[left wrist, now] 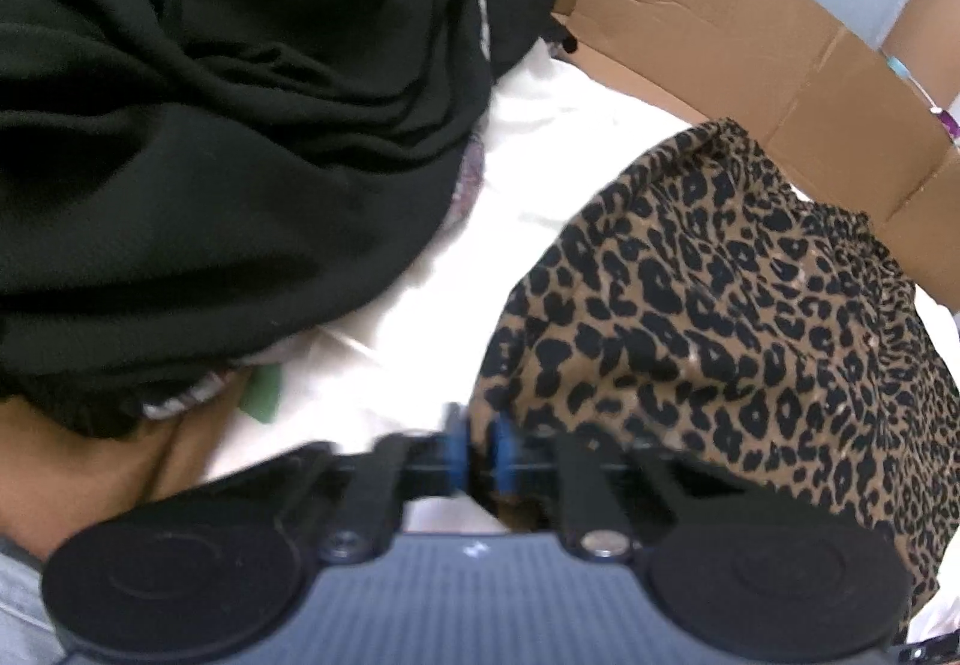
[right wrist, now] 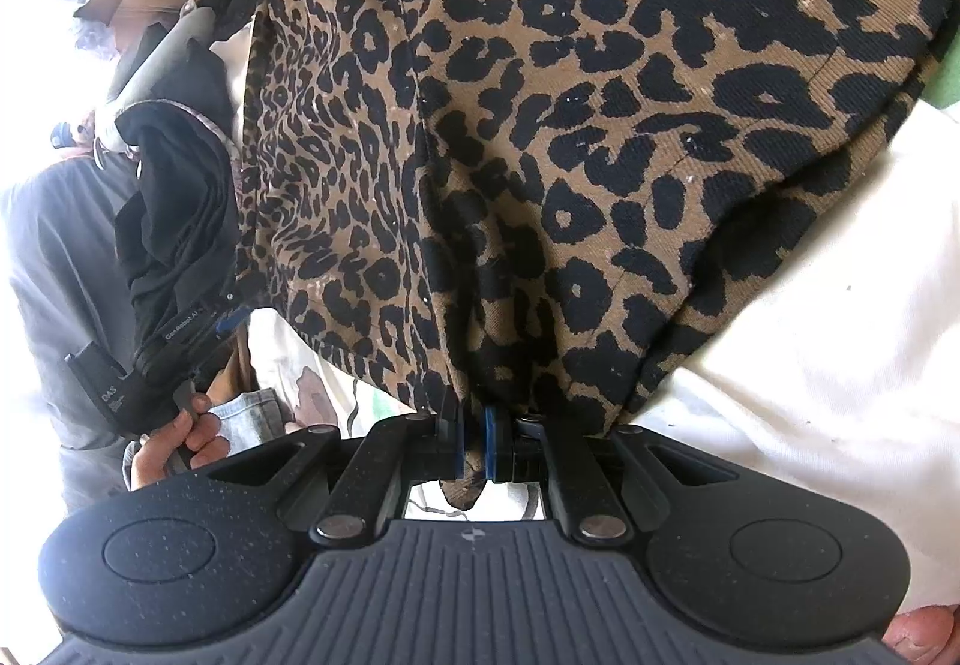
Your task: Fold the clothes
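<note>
Left gripper (left wrist: 480, 455): fingers pinching an edge of the leopard-print garment (left wrist: 720, 317). Right gripper (right wrist: 474, 440): fingers pinching another edge of it. Garment: hanging over a white sheet (left wrist: 528, 173). Black clothes pile (left wrist: 228, 125): left of garment. Cardboard box (left wrist: 720, 35): behind garment.

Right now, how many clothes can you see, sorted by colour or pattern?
Leopard-print garment: 1, pinched by both the left tool and the right tool
Black garment: 1 heap, possibly more pieces
Total: 2
</note>
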`<state>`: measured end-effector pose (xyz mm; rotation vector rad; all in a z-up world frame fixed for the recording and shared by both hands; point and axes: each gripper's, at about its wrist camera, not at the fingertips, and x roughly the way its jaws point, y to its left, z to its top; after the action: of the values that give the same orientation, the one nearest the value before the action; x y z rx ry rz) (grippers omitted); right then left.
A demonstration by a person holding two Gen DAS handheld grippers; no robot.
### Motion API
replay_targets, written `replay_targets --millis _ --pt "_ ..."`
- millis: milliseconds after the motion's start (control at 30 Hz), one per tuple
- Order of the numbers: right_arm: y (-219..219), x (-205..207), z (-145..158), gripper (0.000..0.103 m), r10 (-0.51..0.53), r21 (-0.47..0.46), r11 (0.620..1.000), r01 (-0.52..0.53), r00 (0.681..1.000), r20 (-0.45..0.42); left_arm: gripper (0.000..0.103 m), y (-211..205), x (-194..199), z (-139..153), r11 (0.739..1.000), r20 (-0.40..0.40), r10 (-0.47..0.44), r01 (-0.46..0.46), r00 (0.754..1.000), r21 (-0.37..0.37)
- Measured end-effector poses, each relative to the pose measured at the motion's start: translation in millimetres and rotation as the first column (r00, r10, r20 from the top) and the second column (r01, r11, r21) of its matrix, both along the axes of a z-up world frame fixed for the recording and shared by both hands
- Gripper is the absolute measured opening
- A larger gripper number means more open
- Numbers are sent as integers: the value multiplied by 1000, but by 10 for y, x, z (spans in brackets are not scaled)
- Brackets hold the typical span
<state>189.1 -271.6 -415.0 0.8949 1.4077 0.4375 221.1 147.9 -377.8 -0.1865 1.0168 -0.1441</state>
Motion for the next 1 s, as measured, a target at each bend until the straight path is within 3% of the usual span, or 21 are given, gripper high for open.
replay_targets --millis 267,500,600,767,900,1000 --pt "20 23 44 3 29 9 1000 -30 999 15 5 193 26 215 998 17 38 -37 999 -57" --pt "6 40 56 3 6 102 995 -4 1000 -21 5 312 112 329 992 12 85 -83 996 -100" --pt "12 28 39 3 22 72 997 -21 1000 -13 4 360 151 370 988 9 104 -102 995 -118" --pt "75 12 -33 3 48 23 999 -47 999 -17 3 371 170 216 988 -15 126 -126 992 -87" --pt "168 36 -67 3 76 -11 997 -76 997 -19 3 361 170 264 990 10 124 -124 992 -63" --pt "229 54 -25 3 90 18 996 -90 996 -13 3 354 170 299 992 28 123 -122 992 -46"
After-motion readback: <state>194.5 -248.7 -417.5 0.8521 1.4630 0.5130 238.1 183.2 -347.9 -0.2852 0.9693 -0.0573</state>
